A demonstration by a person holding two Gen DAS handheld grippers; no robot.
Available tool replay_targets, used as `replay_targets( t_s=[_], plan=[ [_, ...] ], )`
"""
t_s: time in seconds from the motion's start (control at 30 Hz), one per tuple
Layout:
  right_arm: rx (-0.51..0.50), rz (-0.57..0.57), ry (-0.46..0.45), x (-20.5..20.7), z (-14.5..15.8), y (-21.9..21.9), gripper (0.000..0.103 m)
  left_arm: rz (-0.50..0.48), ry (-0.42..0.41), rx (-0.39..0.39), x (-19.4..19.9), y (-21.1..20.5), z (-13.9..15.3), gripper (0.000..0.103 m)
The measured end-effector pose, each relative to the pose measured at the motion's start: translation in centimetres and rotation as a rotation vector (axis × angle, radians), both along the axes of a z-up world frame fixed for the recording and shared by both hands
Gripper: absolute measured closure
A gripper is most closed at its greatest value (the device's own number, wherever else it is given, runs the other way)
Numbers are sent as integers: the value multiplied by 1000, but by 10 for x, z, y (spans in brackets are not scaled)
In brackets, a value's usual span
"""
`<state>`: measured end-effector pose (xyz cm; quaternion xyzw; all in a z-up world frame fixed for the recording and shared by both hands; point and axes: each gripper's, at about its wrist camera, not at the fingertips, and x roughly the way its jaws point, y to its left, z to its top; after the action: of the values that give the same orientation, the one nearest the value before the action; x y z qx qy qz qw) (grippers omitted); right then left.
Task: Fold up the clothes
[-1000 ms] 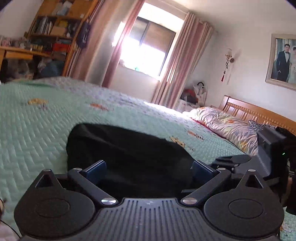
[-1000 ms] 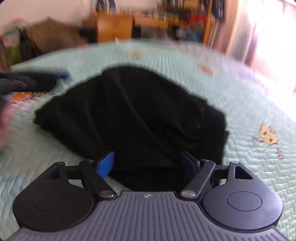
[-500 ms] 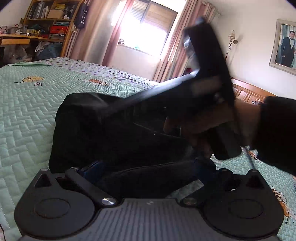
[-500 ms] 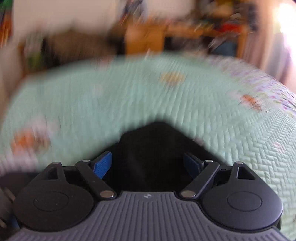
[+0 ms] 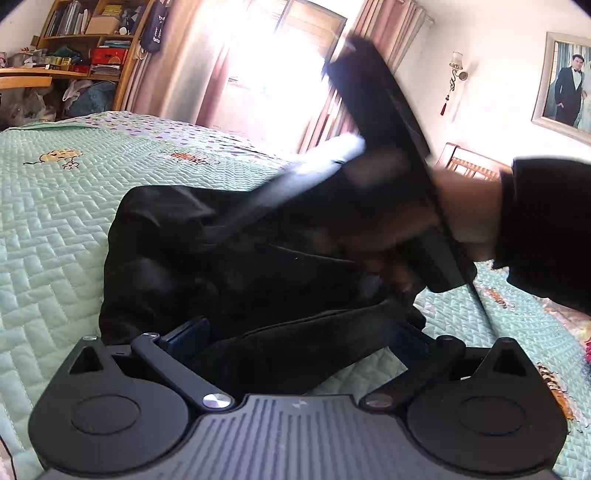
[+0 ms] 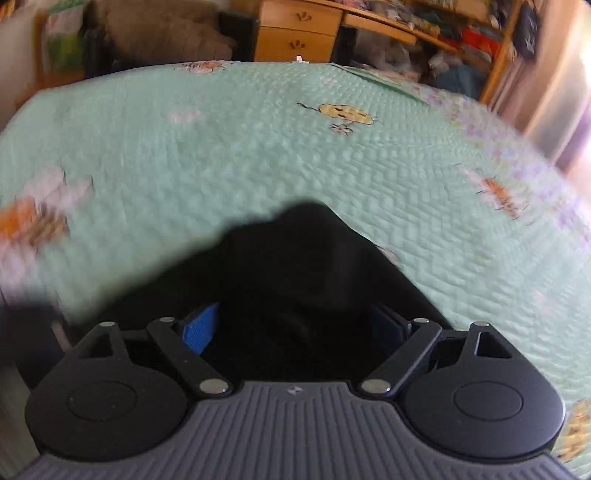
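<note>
A black garment (image 5: 229, 258) lies bunched on the mint quilted bedspread (image 5: 55, 221). My left gripper (image 5: 299, 336) sits low at its near edge, jaws wide, a fold of the black cloth lying between the pads without being pinched. In the left wrist view a person's hand (image 5: 465, 210) in a dark sleeve holds the right tool, blurred, just over the garment. My right gripper (image 6: 295, 326) is tilted down over a corner of the garment (image 6: 306, 266). Its jaws are opening, with cloth loose between the blue pads (image 6: 201, 328).
The bedspread (image 6: 258, 158) stretches away on all sides of the garment. A wooden desk and drawers (image 6: 299, 37) and bookshelves (image 5: 92, 33) stand past the bed's foot. Window and curtains (image 5: 266, 66) lie beyond, with the wooden headboard (image 5: 469, 166) at right.
The right gripper swung across the garment into the left wrist view, and its jaws widened. The cloth now lies more bunched and doubled over. The left gripper hardly moved.
</note>
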<state>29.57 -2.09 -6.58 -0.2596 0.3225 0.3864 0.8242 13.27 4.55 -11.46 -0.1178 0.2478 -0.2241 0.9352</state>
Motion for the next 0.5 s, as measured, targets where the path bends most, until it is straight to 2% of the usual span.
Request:
replay_targets(
  t_s=[0.1,0.13,0.2,0.23,0.27,0.3,0.37,0.43,0.5],
  plan=[
    [68,-258,56,4,15,-68,15,-3,2,-7,0,2,2,1],
    [112,-311,70,-5,19,-86,15,-3,-3,-18,0,4,3,1],
    [168,-232,54,-34,26,-92,15,-14,-6,-69,0,13,7,1],
    [157,-175,42,-48,24,-89,15,-27,1,-95,1,18,9,1],
    [140,-170,45,-54,16,-88,15,-52,17,-91,0,17,9,3],
    [123,-167,48,-61,9,-88,15,-35,-1,-98,-2,20,8,3],
    [39,-250,74,-57,-9,-106,15,-27,5,-107,-6,28,7,2],
    [109,-323,82,-68,-7,-135,15,-52,-4,-124,-8,38,10,3],
    [155,-395,76,-81,-1,-155,15,-19,-48,-174,-6,53,24,2]
  ],
)
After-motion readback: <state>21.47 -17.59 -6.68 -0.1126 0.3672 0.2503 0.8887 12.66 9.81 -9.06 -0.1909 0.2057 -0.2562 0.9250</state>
